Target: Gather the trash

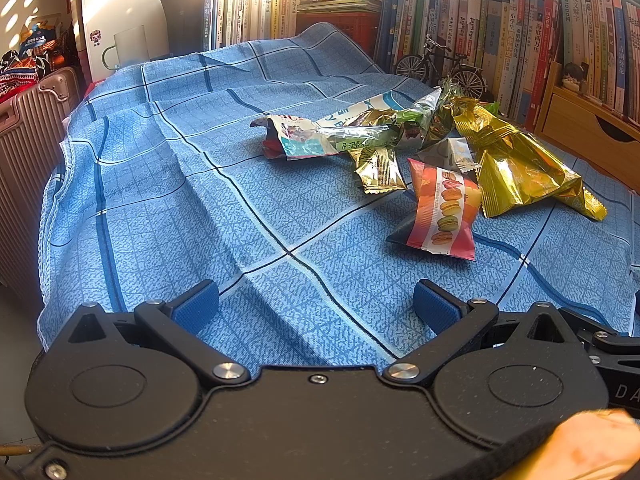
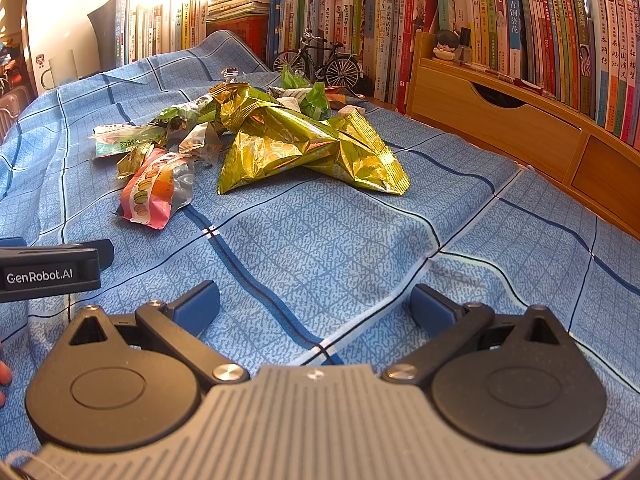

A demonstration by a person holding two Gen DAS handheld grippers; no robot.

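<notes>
Blue checked cloth covers the work surface, rucked into ridges; bookshelves run behind, with a model bicycle at their foot. Left gripper: jaws spread wide, nothing between them, low over bare cloth, well short of the trash. Wrapper pile sits right of centre in the left view, ordered left to right: crumpled white-and-teal packet; small gold sachet; pink macaron wrapper, nearest; large gold foil bag, farthest right. Right gripper: jaws likewise wide and empty, the gold bag ahead. Judgement: all pieces feather-light, crinkly, slick film that slides on cloth; pinch a raised fold or crimped end seam, not a flat face.
</notes>
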